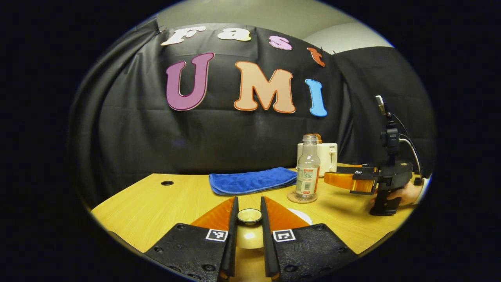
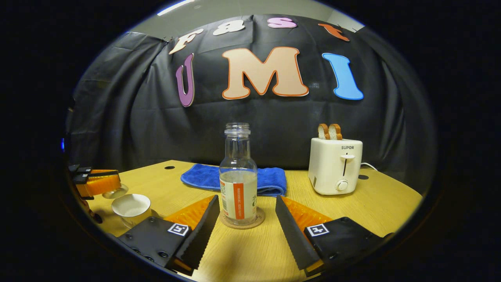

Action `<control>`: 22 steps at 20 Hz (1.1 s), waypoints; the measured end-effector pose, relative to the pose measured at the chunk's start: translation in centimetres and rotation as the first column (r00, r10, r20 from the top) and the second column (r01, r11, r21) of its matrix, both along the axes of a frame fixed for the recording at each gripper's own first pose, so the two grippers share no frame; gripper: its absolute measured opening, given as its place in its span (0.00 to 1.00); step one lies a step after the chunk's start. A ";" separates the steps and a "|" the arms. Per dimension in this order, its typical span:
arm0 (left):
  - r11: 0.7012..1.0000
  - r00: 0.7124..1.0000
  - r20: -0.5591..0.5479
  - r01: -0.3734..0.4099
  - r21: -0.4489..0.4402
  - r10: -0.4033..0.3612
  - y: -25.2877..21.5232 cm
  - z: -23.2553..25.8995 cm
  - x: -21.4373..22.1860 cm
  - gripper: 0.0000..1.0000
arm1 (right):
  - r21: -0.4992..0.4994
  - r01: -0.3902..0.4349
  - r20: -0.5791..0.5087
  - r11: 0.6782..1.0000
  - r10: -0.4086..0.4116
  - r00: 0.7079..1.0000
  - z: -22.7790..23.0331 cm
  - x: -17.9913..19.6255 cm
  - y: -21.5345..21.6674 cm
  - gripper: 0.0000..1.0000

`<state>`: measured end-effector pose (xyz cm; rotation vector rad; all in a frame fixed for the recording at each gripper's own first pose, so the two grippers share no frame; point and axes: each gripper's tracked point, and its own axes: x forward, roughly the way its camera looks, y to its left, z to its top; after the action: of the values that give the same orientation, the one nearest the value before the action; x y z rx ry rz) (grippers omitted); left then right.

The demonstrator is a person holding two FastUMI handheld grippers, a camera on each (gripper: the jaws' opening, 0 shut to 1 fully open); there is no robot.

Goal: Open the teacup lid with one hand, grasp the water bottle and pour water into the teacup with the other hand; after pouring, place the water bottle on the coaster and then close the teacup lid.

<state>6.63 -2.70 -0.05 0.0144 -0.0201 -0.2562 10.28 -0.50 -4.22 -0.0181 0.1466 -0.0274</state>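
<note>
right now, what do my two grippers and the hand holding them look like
The left gripper and right gripper match: black screwed bodies, wedge fingers tapering forward, a square black-and-white tag on each finger base. The right one's inner edges are toothed. In the left gripper view it has a black pistol handle, a mast with cables, and the hand wears a white cuff.

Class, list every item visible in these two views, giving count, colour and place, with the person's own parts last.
water bottle: one, clear, upright on coaster
coaster: one, brown, under bottle
teacup: one, white inside, uncovered, beside left gripper
teacup lid: one, pale, between left gripper's fingers
cloth: one, blue, behind bottle
toaster: one, white, table's back
bread slices: two, brown, in toaster
table: one, wooden
left gripper: holds lid
right gripper: open, facing bottle
hand: one, holding right gripper
</note>
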 end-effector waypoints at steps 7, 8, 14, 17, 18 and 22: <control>0.996 0.997 -0.034 0.073 0.043 -0.072 -2.9 -0.6 1.0 0.27 | 0.006 0.004 0.075 1.000 -0.005 0.997 1.5 -3.3 -0.8 0.89; 0.995 0.996 -0.041 0.082 0.050 -0.080 -3.1 -0.8 1.1 0.27 | 0.007 0.002 0.076 1.000 -0.003 0.997 1.6 -4.1 -0.9 0.92; 0.986 0.988 -0.089 0.136 0.101 -0.127 -4.3 -1.6 1.2 0.27 | 0.007 0.007 0.078 1.000 -0.008 0.997 1.9 -7.0 -1.7 0.93; 0.983 0.986 -0.095 0.149 0.106 -0.139 -4.6 -1.7 1.2 0.27 | 0.006 0.020 0.081 1.000 -0.020 0.997 2.1 -7.7 -2.2 0.92; 0.983 0.986 -0.094 0.149 0.105 -0.139 -4.5 -1.6 1.2 0.27 | 0.006 0.016 0.081 1.000 -0.016 0.997 2.1 -7.9 -2.2 0.92; 0.985 0.987 -0.083 0.146 0.097 -0.138 -4.5 -1.4 1.2 0.33 | 0.006 0.021 0.081 1.000 -0.022 0.996 2.2 -8.3 -2.5 0.92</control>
<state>7.81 -7.19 -1.48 0.1063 0.0682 -0.4002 1.97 -3.00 -2.06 -0.0105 0.0654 -0.0493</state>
